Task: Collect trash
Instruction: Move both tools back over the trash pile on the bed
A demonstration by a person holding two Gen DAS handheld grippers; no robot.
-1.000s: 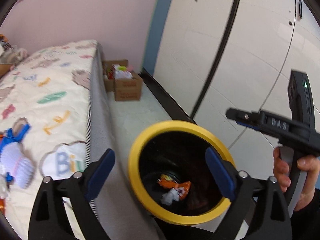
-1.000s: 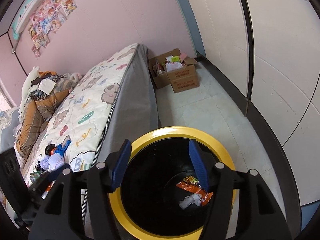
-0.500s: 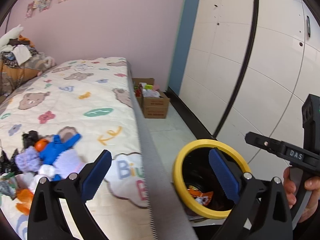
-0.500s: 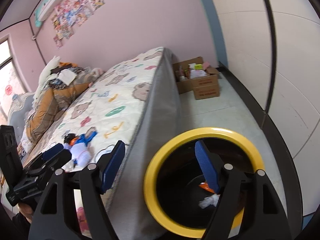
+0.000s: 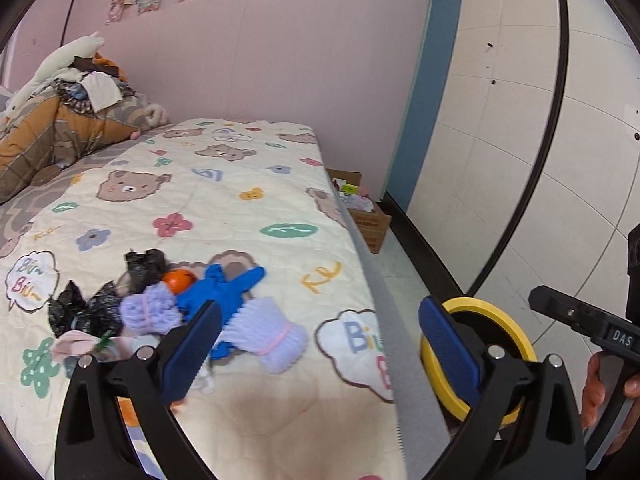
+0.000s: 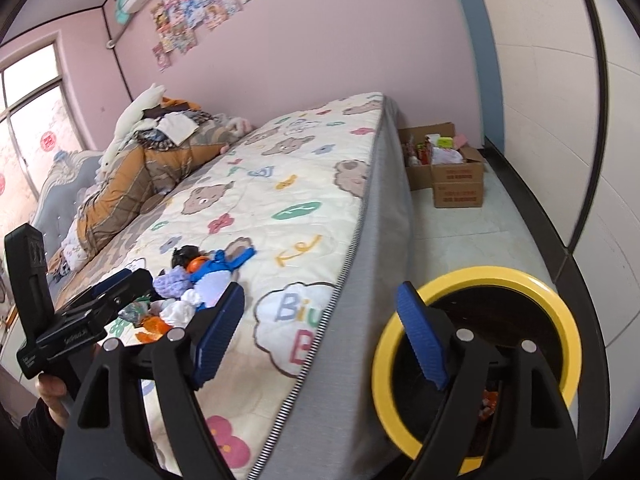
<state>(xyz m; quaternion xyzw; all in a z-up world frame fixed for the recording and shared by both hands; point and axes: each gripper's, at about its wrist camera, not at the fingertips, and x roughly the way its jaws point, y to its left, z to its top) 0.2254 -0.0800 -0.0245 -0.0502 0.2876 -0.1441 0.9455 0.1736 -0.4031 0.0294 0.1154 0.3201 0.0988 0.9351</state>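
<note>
Yellow rim marks the black trash bin (image 6: 560,304) on the floor beside the bed (image 6: 372,216); the right hand-held gripper (image 6: 320,336) covers most of its mouth, so only a scrap of orange wrapper (image 6: 489,400) shows inside. In the left wrist view the bin (image 5: 500,320) is half hidden behind a finger.

On the bear-print quilt (image 5: 224,200) lies the trash pile (image 5: 172,300): crumpled black bags, lilac and blue pieces, something orange. Its near edge is hidden behind the left hand-held gripper (image 5: 320,348), and the items at lower left are too jumbled to name.

Left hand-held gripper: released, spread wide, nothing between its fingers. Right hand-held gripper: its jaws are opening, nothing gripped.

A cardboard box (image 6: 456,184) stands by the far wall, its contents too small to tell.
</note>
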